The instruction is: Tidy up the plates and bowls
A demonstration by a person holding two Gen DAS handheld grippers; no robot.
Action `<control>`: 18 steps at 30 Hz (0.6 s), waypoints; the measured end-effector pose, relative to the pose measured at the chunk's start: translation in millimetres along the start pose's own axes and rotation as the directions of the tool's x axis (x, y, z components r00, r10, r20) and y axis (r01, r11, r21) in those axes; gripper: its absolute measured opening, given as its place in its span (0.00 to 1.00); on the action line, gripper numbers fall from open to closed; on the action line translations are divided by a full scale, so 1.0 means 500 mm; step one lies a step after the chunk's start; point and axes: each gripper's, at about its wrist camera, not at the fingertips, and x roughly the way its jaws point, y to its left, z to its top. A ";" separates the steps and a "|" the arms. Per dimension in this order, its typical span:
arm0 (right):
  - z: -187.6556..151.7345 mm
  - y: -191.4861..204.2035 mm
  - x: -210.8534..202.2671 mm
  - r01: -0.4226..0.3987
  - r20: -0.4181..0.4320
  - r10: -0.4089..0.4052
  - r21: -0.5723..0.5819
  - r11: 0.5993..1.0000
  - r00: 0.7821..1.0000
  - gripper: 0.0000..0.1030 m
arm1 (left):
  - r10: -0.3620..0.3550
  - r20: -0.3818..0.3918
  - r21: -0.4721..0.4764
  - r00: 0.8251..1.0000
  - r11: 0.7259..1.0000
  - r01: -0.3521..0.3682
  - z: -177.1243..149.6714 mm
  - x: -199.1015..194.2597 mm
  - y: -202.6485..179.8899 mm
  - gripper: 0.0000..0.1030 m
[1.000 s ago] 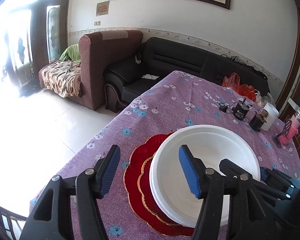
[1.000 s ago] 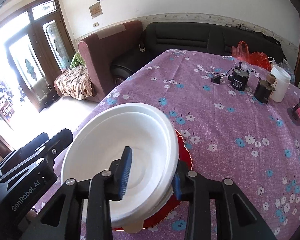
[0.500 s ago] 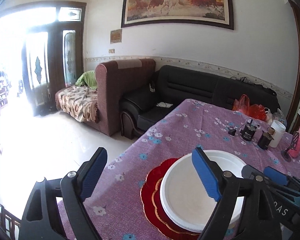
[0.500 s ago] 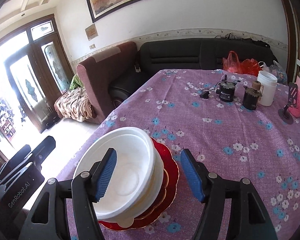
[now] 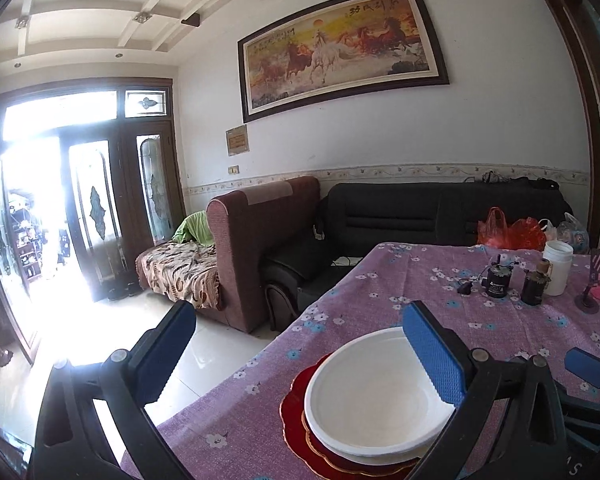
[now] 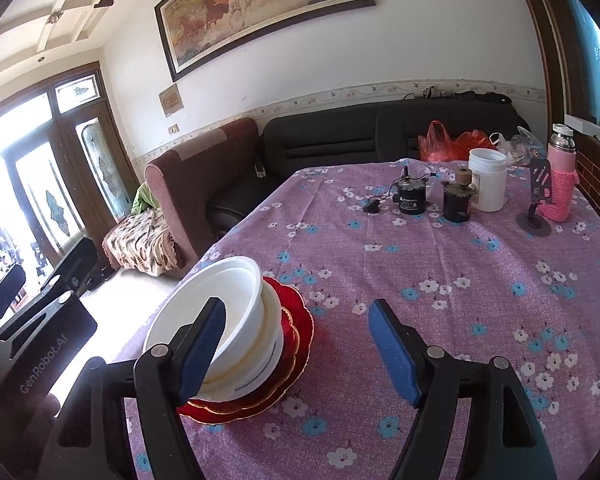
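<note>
A stack of white bowls (image 6: 236,300) sits on red gold-rimmed plates (image 6: 296,320) near the left edge of the purple flowered tablecloth (image 6: 440,264). My right gripper (image 6: 300,350) is drawn back just in front of the stack. Its jaws are opening and the pads press on nothing. In the left wrist view the top white bowl (image 5: 372,400) rests on the red plates (image 5: 296,404). My left gripper (image 5: 300,354) hangs above and before them, jaws opening wide, with nothing held. One blue pad of the right gripper (image 5: 588,368) shows at the right.
Far across the table stand two black motors (image 6: 412,196), a white jar (image 6: 487,184), a pink bottle (image 6: 560,172) and a small black stand (image 6: 534,216). The table's left edge drops to the tiled floor (image 5: 112,336). An armchair (image 5: 260,240) and a black sofa (image 5: 420,212) stand behind.
Both grippers opened off the white bowl's rim and drew back and up from the stack. The views tilted up to show more of the room. The stack stayed put.
</note>
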 end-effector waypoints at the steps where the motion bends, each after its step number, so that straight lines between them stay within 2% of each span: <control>1: -0.003 -0.003 -0.010 0.007 0.011 -0.007 -0.001 1.000 1.000 0.79 | -0.009 -0.007 0.004 1.000 1.000 0.009 0.000 -0.002 -0.007 1.00; 5: -0.015 -0.022 -0.042 0.044 0.044 -0.044 0.001 0.999 0.998 0.80 | -0.054 -0.060 0.012 0.997 0.998 0.055 -0.005 0.000 -0.030 1.00; 9: -0.026 -0.049 -0.058 0.048 0.046 -0.049 0.028 0.998 0.998 0.81 | -0.091 -0.109 0.017 0.990 0.996 0.093 -0.014 0.003 -0.048 1.00; 18: -0.040 -0.078 -0.073 0.077 0.032 -0.079 0.043 0.996 0.996 0.82 | -0.113 -0.142 0.023 0.983 0.993 0.117 -0.019 -0.005 -0.064 1.00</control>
